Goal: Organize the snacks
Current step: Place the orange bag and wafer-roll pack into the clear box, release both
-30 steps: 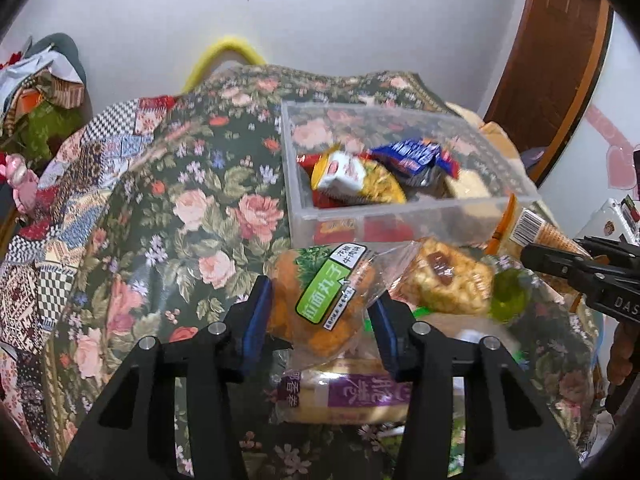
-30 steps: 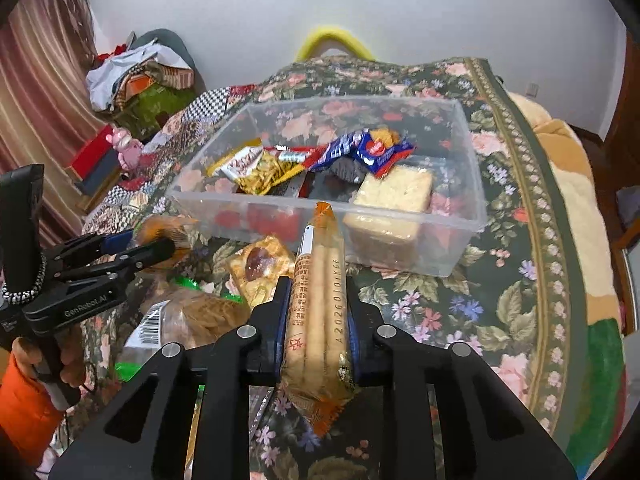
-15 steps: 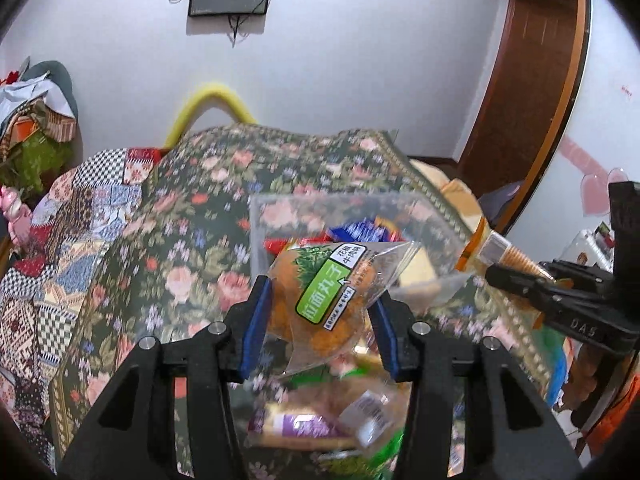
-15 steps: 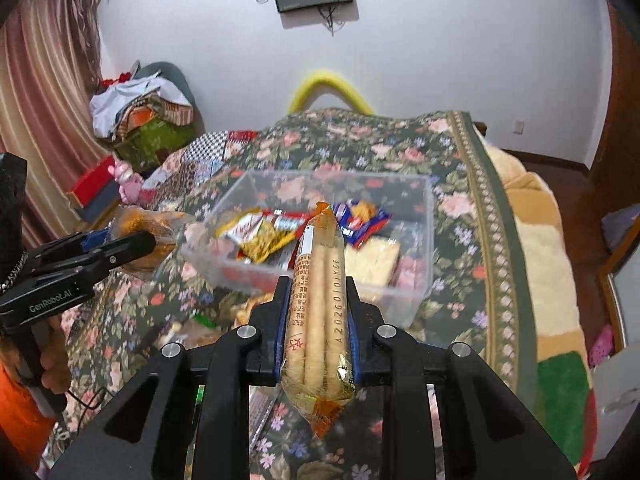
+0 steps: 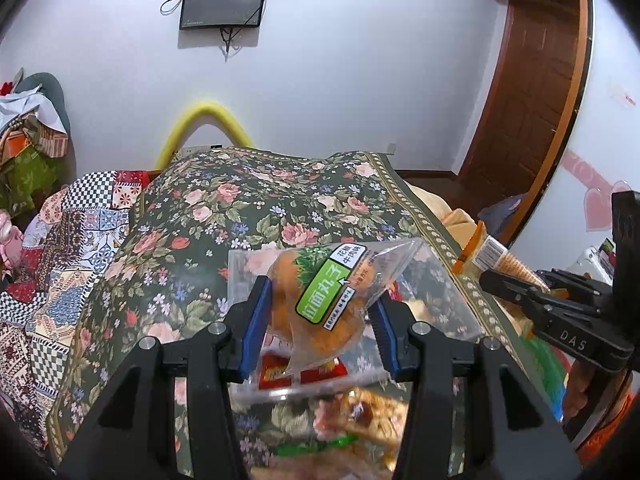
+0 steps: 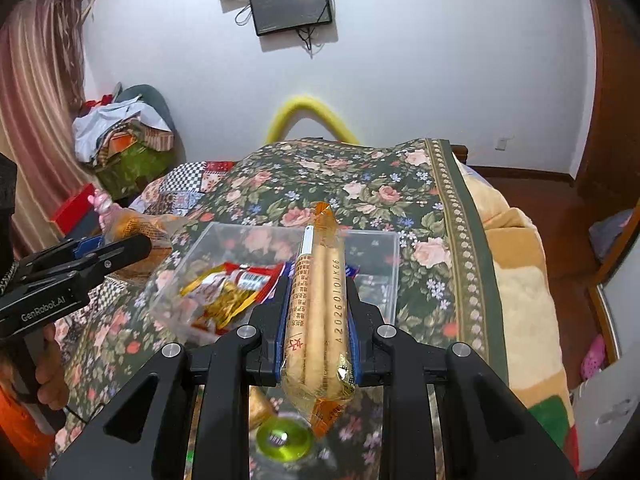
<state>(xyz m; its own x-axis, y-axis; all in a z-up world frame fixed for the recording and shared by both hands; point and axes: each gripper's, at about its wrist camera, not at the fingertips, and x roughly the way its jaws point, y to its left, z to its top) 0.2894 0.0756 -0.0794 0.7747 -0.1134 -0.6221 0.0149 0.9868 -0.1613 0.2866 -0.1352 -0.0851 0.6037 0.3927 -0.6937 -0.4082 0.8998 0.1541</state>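
Observation:
My left gripper (image 5: 320,320) is shut on a clear bag of orange snack balls with a green label (image 5: 324,300), held up above the near edge of the clear plastic bin (image 5: 460,312). My right gripper (image 6: 318,320) is shut on a long orange pack of biscuit sticks (image 6: 318,312), held upright above the bin (image 6: 384,276). The bin holds a gold and red packet (image 6: 228,292) and other snacks. The left gripper with its bag shows at the left of the right wrist view (image 6: 120,248); the right gripper shows at the right of the left wrist view (image 5: 516,284).
The bin stands on a bed with a dark floral cover (image 5: 240,208). Loose snacks lie in front of the bin: a pastry pack (image 5: 360,420) and a green jelly cup (image 6: 284,438). A yellow blanket (image 6: 516,272) lies at the right. A patchwork quilt (image 5: 60,248) is at the left.
Both grippers have risen from the bed with their snacks and tilted up; the bin now looks lower and smaller, and the wall screens have come into view.

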